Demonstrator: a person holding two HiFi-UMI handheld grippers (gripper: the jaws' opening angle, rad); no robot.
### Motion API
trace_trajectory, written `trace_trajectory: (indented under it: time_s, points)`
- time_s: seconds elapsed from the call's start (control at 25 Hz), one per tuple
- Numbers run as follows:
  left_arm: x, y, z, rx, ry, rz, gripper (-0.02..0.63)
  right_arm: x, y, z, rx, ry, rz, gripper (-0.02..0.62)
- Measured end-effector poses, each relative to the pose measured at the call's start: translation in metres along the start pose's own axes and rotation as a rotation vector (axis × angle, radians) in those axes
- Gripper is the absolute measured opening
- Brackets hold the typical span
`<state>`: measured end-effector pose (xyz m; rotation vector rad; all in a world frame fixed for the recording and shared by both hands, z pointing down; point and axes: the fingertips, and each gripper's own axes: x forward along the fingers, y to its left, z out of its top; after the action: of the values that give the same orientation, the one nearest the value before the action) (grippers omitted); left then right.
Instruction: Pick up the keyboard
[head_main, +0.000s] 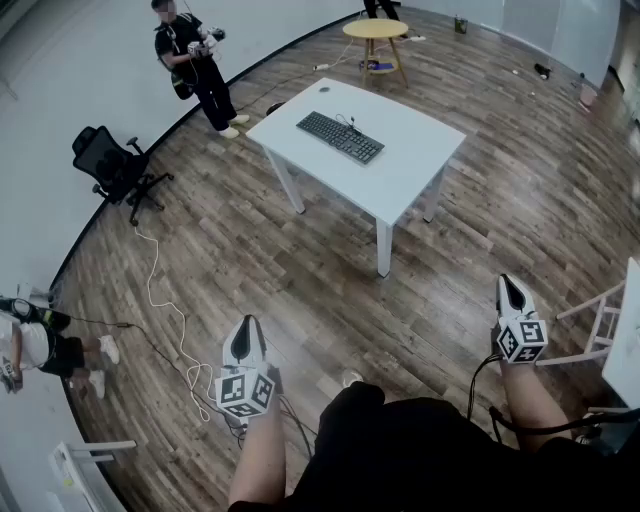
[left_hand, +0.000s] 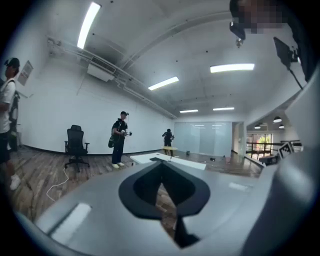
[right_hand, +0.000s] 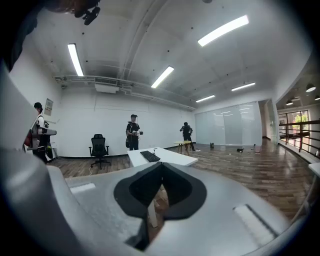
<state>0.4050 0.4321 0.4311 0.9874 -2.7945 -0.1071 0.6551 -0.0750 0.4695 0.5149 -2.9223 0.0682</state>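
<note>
our right gripper has its dark jaws pressed together with nothing between them, and beyond their tips we see a white table with the black keyboard lying on it. behind the table one person stands near a black office chair, and another person stands by a small round table.

The keyboard lies on the surface, far ahead; an office chair stands left of it, a round table farther beyond.
</note>
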Motion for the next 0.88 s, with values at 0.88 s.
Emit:
trace_trajectory:
  time_s: [0.88]
  points:
    - [0.160,0.199,0.049,0.047,0.019,0.051,-0.005,0.275,0.148,0.048,0.027,-0.018,0.092,0.002]
